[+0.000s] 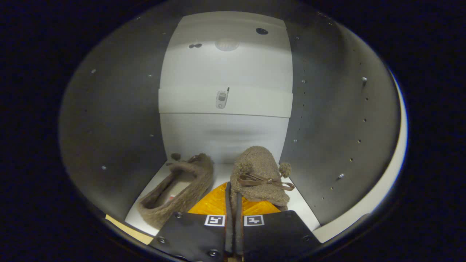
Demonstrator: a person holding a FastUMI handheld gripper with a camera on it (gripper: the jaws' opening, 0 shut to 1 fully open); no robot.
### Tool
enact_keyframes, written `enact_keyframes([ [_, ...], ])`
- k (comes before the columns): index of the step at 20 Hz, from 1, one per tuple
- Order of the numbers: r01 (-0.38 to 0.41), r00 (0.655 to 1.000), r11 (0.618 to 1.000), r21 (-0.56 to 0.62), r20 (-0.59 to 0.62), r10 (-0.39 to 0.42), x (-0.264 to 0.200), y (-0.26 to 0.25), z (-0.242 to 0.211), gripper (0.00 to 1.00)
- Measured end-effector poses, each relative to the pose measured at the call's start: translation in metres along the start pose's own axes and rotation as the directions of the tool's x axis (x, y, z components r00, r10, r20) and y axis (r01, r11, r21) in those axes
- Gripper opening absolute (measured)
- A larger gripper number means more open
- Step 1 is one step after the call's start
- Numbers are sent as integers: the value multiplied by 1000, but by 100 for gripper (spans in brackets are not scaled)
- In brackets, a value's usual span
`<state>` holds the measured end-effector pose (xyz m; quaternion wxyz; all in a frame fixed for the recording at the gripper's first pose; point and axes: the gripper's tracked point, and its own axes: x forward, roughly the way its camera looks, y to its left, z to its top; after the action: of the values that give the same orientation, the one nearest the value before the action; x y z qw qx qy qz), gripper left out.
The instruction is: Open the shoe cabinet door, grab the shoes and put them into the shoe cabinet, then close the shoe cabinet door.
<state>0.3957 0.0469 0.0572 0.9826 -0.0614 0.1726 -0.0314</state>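
The gripper (233, 203) reaches into the shoe cabinet (109, 120), and its 2 fingers stand almost together, with only a thin slit between them. They seem to pinch the heel rim of the right shoe (260, 174), but the contact is partly hidden, so I cannot tell for sure that both fingers press on it.

This shoe is a fuzzy brown slipper with a rounded toe, a thin brown bow (264, 180) across the top and a small pompom on each side. It sits on the white cabinet floor (304, 209), with the toe near the back panel (225, 72).

The left shoe (178, 189) lies just beside it, apart from the fingers, turned a little so that its open inside shows; it has the same woolly texture.

The side walls of the cabinet are smooth and grey, with rows of small holes (358, 141). The back panel is pale and flat.
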Motion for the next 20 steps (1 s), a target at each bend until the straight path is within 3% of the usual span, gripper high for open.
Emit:
enact_keyframes([
  [5, -13, 998, 1000, 3, -55, 13, 35, 3, -15, 5],
  [9, -32, 999, 999, -13, -41, 32, 43, 9, -14, 5],
  [13, -37, 996, 998, 41, -75, 40, 47, 2, -18, 9],
  [20, 30, 992, 998, 57, -124, -23, 42, -4, -24, 24],
])
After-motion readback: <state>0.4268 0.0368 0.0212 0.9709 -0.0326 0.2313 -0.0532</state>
